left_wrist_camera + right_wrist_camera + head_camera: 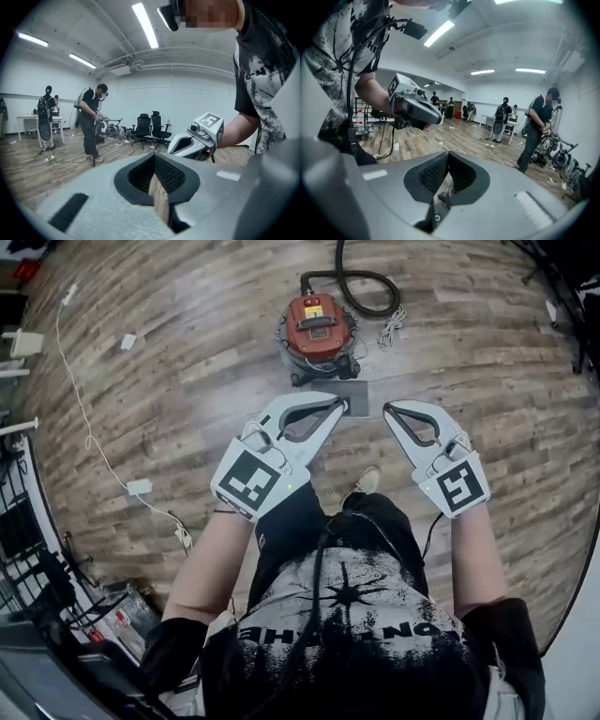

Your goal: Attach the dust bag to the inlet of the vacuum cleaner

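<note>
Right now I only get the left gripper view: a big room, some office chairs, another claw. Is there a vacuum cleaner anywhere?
Observer: Yes. The head view shows a red-topped vacuum cleaner standing on the wooden floor, straight ahead.
Operator: Is anything lying near it?
Observer: A flat grey rectangle lies on the floor just in front of it. I cannot tell what it is.
Operator: Is that other claw holding something?
Observer: No. The right gripper view shows the right claw shut with nothing in it.
</note>
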Available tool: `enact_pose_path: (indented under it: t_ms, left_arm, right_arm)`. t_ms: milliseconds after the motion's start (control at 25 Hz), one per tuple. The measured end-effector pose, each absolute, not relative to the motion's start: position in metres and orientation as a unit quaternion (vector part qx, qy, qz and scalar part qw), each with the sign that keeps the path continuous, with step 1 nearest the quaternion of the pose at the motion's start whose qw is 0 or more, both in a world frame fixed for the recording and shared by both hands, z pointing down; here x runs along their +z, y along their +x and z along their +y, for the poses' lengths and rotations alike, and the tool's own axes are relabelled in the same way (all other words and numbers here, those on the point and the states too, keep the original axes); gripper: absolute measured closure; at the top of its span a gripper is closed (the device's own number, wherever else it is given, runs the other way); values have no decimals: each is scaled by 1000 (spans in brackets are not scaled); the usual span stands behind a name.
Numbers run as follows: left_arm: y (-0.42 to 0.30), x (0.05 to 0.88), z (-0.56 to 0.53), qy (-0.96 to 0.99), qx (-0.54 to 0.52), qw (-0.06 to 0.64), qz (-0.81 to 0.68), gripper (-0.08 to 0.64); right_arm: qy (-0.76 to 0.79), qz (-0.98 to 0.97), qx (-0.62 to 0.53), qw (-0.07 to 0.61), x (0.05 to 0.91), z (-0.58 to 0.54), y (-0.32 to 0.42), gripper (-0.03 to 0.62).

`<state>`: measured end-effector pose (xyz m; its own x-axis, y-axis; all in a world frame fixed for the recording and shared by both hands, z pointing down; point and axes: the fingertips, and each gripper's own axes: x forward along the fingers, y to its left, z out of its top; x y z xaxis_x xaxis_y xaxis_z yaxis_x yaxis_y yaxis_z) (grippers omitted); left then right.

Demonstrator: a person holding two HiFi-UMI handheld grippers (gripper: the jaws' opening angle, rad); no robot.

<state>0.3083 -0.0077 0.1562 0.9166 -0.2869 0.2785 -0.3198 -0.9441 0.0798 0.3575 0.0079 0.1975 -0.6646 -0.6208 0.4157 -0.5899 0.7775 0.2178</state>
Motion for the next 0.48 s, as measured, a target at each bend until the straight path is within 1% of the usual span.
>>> enact_pose_path:
  t_ms: [120, 240, 280, 320, 480]
  left_arm:
    - [300, 189, -7, 974, 139, 80, -161, 560]
    - [297, 235, -13, 974, 151, 86, -144, 560]
    - [297, 253, -17, 975, 156, 84, -134, 560]
    - [299, 270, -20, 976, 160, 82, -123, 560]
    - [315, 331, -41, 983, 149, 62, -88, 560]
  right_arm:
    - [319, -907, -12, 273, 251, 10, 351, 583]
    - [312, -905, 20, 288, 314, 5, 344, 583]
    - [305, -906, 34, 293, 339, 4, 341, 568]
    - [296, -906, 48, 298, 366, 4, 340, 534]
    - [272, -895, 99, 340, 487, 3, 347, 510]
